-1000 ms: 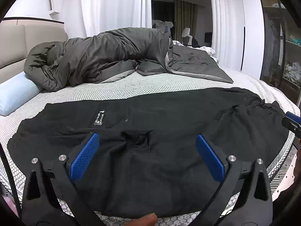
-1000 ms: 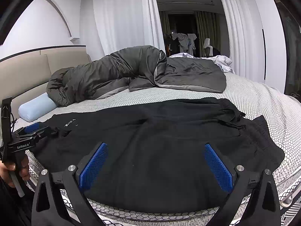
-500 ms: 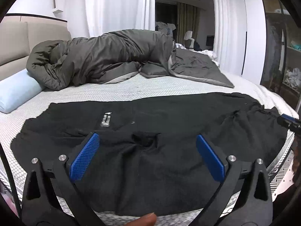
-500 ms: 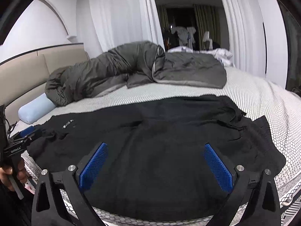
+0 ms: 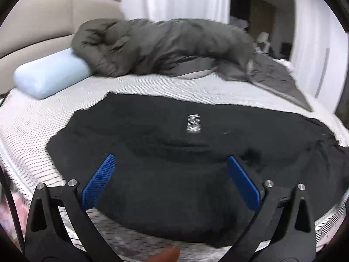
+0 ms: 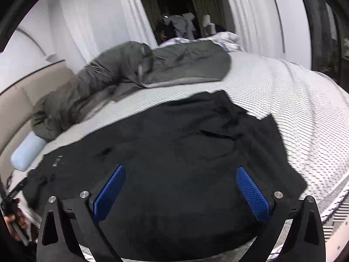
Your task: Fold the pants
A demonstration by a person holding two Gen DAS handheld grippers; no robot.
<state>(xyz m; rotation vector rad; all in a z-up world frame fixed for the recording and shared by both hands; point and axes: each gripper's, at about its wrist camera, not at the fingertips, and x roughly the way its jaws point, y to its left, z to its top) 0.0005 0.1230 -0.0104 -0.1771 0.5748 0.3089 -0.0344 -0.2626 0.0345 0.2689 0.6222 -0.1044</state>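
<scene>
— Two grippers, both of mine, both empty. On the left gripper [image 5: 170, 181] the blue pads [image 5: 99, 181] stand spread wide with only cloth showing between them; I cannot tell whether they touch it.

— And the right one?

— Same finding. The right gripper [image 6: 182, 193] has its jaws wide apart, nothing between them, over the near part of the black pants [image 6: 174, 152].

— Where do the pants lie?

— Spread flat across the near side of the bed [image 5: 32, 113], on the white patterned mattress cover, reaching its near edge. My left view shows a small white label [image 5: 193, 123] on the cloth beyond the jaws, though blur makes its print unreadable. My right view shows a slit-like opening [image 6: 214, 133] toward the far right of the garment.

— Anything else on the bed?

— A grey duvet [image 5: 165, 45] bunched along the far side, one end lying on a pale blue pillow [image 5: 52, 74] by the beige headboard [image 5: 43, 21]. White curtains [image 6: 93, 21] hang behind. My left hand [image 6: 16, 222] shows at the right view's lower-left edge, gripping its handle.
</scene>
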